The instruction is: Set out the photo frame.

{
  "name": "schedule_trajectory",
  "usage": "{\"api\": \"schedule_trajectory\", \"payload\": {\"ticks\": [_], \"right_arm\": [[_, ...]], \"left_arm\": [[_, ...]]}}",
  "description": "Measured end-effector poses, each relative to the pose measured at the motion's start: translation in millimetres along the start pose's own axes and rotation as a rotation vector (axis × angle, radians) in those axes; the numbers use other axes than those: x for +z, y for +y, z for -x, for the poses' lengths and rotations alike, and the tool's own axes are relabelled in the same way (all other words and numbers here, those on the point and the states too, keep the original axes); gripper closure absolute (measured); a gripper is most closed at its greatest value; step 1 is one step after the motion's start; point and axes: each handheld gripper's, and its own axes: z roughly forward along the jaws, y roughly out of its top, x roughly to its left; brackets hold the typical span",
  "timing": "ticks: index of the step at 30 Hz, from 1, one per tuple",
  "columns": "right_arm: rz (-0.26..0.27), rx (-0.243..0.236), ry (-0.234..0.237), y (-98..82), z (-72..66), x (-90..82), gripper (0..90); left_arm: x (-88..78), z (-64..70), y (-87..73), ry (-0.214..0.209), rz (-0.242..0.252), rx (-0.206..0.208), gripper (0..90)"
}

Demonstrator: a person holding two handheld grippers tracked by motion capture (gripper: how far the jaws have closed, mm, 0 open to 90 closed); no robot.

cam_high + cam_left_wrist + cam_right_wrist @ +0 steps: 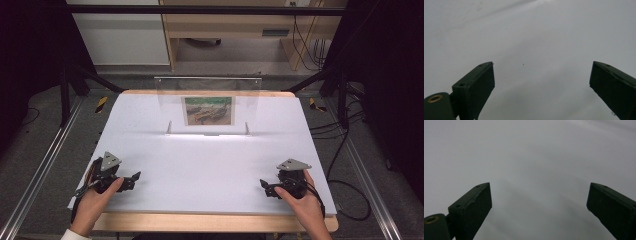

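Nothing looks begun — we hold the left gripper (131,179) and right gripper (265,187) near the clear acrylic picture stand (207,106), well apart from it, jaws spread and empty.

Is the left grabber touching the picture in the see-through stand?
Apart. The high view shows the left gripper near the table's front edge, with bare white surface before the picture.

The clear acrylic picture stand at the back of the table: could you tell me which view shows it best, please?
The high view: the clear acrylic stand stands upright at the table's far middle, with a landscape picture inside. The left and right gripper views look down at the white table surface between open jaws.
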Motion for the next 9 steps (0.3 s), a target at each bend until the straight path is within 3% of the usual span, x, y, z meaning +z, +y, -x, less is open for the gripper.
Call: {"api": "schedule_trajectory", "payload": {"ticks": [9], "right_arm": [[-0.001,0.038,0.012,-4.3,-2.1,-1.8,6.6]], "left_arm": [[2.0,1.5,0.9,0.000,-0.010,0.020,5.9]]}}
